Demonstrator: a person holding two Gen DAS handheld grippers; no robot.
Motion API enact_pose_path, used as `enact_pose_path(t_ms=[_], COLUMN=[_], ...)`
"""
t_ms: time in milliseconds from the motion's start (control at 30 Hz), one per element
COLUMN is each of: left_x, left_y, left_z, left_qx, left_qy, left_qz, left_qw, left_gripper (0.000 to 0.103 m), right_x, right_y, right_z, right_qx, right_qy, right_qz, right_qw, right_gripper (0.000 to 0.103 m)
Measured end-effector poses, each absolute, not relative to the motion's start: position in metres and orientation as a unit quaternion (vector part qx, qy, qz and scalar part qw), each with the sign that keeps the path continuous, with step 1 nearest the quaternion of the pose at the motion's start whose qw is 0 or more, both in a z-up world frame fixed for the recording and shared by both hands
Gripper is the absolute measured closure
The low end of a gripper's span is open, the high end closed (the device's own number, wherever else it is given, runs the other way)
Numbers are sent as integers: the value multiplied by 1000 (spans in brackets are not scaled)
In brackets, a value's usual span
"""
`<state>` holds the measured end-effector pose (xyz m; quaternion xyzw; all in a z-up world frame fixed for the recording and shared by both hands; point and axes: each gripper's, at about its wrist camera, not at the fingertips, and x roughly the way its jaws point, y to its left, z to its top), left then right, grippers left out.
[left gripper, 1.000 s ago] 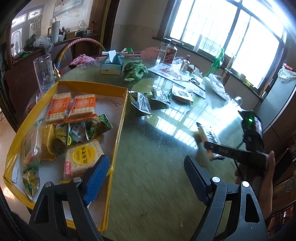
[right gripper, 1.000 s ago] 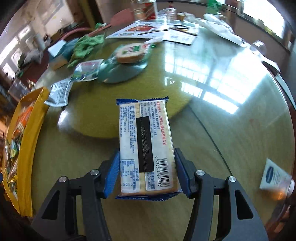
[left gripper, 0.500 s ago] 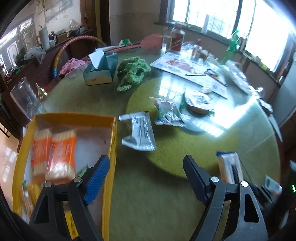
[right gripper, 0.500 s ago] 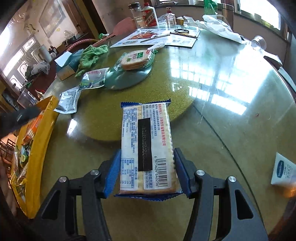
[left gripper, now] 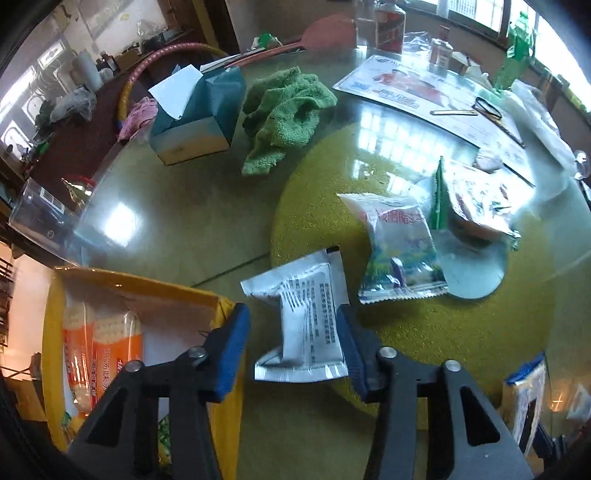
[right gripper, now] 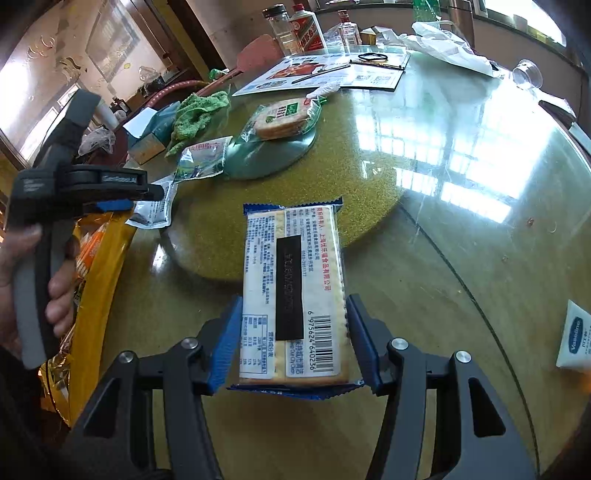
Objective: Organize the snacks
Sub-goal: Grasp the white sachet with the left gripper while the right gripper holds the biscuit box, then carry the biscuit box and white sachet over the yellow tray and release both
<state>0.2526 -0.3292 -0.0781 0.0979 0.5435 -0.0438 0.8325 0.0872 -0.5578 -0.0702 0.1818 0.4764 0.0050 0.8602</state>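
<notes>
Gripping a cracker pack [right gripper: 293, 291], the right tongs [right gripper: 291, 341] waited while the open left tongs [left gripper: 291, 347] straddled a silver sachet [left gripper: 301, 321]; the yellow tray [left gripper: 51, 325] just left of them held some snacks, two packets [left gripper: 400, 245] ahead remained.

Left hand-held gripper [left gripper: 291, 332] jaws parted, gripped by hand [right gripper: 22, 280]; right hand-held gripper [right gripper: 293, 341] jaws clamped

The round glass tabletop [left gripper: 192, 229] carried a yellow-green disc [left gripper: 461, 332] at its middle. On the disc lay a silver sachet [left gripper: 306, 317], a white and green snack bag [left gripper: 399, 247] and a grey plate [left gripper: 476, 269] bearing a wrapped biscuit pack [left gripper: 476, 206]. Off the disc sat a teal tissue box [left gripper: 199, 118], a green towel [left gripper: 284, 114] just beside it, a printed leaflet [left gripper: 417, 92], a red-labelled bottle [left gripper: 389, 26] and a yellow tray [left gripper: 55, 314] at the near left edge. A white Vaseline sachet [right gripper: 574, 336] lay near the right rim.
</notes>
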Motion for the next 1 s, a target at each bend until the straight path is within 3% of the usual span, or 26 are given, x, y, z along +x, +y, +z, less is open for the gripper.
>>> enact_pose_path(t_ms=[33, 67, 200, 633, 1000], left_x=[254, 255, 248, 135, 49], left_y=[-328, -327, -328, -292, -205], left_z=[-79, -83, -89, -39, -18], left_qx=[92, 87, 100, 17, -89], left_qy=[548, 556, 554, 507, 467], left_qz=[-48, -49, -56, -155, -156], left_qw=[830, 825, 824, 848, 866], left_gripper=[70, 89, 97, 99, 99], right_x=[87, 87, 87, 82, 81], right_y=[-558, -557, -558, -558, -548], right_z=[-70, -70, -70, -63, -63], right_qx=[181, 181, 180, 185, 168], right_qy=[477, 477, 476, 457, 455], right_qz=[5, 5, 6, 21, 20], right_qw=[860, 860, 861, 870, 874], right_gripper=[46, 46, 46, 47, 48])
